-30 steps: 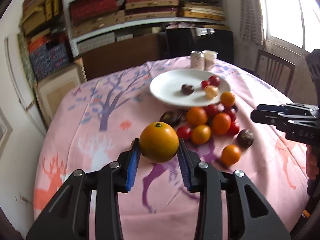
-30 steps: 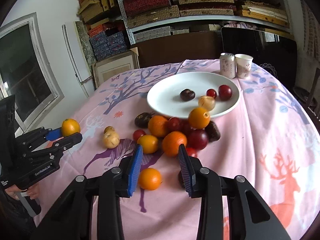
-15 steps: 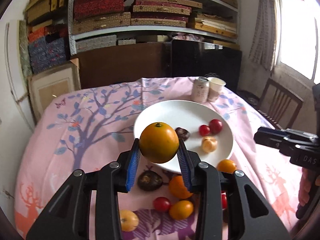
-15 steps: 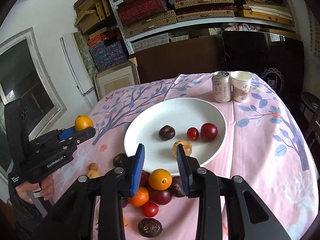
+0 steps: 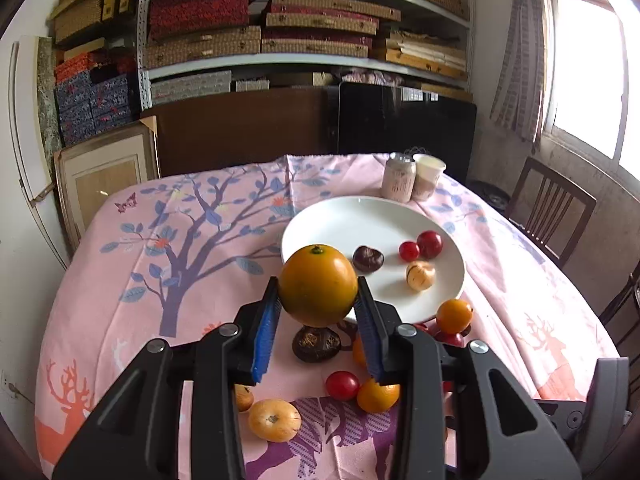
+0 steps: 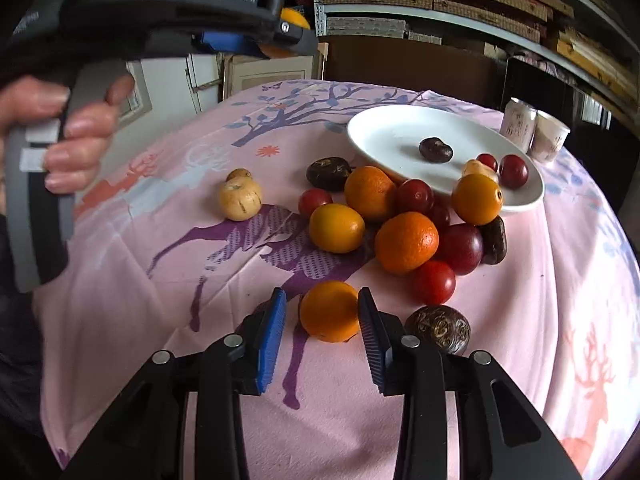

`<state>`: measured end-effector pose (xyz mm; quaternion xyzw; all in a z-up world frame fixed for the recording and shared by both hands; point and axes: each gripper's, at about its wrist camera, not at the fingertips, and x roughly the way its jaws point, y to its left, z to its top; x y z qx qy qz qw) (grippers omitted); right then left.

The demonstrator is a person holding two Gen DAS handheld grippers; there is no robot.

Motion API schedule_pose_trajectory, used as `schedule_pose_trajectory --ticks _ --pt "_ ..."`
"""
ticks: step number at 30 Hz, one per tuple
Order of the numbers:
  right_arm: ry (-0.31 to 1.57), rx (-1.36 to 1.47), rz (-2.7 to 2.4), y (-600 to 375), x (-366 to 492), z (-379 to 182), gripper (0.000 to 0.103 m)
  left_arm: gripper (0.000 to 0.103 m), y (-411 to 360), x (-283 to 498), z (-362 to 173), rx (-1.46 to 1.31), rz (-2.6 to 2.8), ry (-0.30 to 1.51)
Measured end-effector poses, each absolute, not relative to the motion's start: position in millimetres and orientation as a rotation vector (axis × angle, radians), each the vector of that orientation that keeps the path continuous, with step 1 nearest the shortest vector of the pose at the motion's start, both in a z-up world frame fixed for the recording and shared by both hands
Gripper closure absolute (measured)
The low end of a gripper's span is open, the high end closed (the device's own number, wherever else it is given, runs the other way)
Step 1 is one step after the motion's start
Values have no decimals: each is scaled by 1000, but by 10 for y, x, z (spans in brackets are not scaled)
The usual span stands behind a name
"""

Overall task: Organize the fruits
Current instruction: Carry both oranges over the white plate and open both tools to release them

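My left gripper (image 5: 318, 312) is shut on a large orange (image 5: 318, 285) and holds it in the air just before the near rim of the white plate (image 5: 352, 224). The plate holds a dark fruit (image 5: 368, 258), two red fruits (image 5: 429, 243) and a pale one (image 5: 419, 275). My right gripper (image 6: 322, 320) is open, low over the cloth, its pads on either side of a small orange (image 6: 329, 311) without squeezing it. A pile of oranges, red and dark fruits (image 6: 404, 240) lies between it and the plate (image 6: 384, 128).
A can (image 5: 397, 178) and a paper cup (image 5: 427, 176) stand behind the plate. A wooden chair (image 5: 548, 212) is at the table's right. Two pale fruits (image 6: 240, 198) lie left of the pile. A dark fruit (image 6: 438, 328) sits right of my right gripper.
My left gripper has carried the orange forward toward the plate. My right gripper has dropped back and down to the near fruits and now straddles a small orange.
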<state>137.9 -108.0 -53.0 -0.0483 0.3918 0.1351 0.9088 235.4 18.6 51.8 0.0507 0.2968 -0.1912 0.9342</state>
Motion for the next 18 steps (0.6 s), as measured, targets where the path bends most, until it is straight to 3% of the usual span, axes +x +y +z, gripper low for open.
schedule_pose_trajectory --ticks 3,9,12,13,16,18 --pt "804 -92 250 -1100 1369 -534 73 67 191 2283 604 106 -407 576" --pt "807 -5 280 -1197 1373 -528 74 67 100 2198 626 124 -446 581" --pt "838 -9 265 -1185 1424 -566 58 67 66 2170 624 131 -454 585" --pt "855 -16 250 -1179 1448 -593 57 67 55 2163 623 135 -455 587" --pt "866 -10 251 -1184 1464 -610 67 67 46 2139 634 140 -460 582" --pt "867 -8 255 -1181 1467 -619 67 67 49 2131 644 141 -460 577"
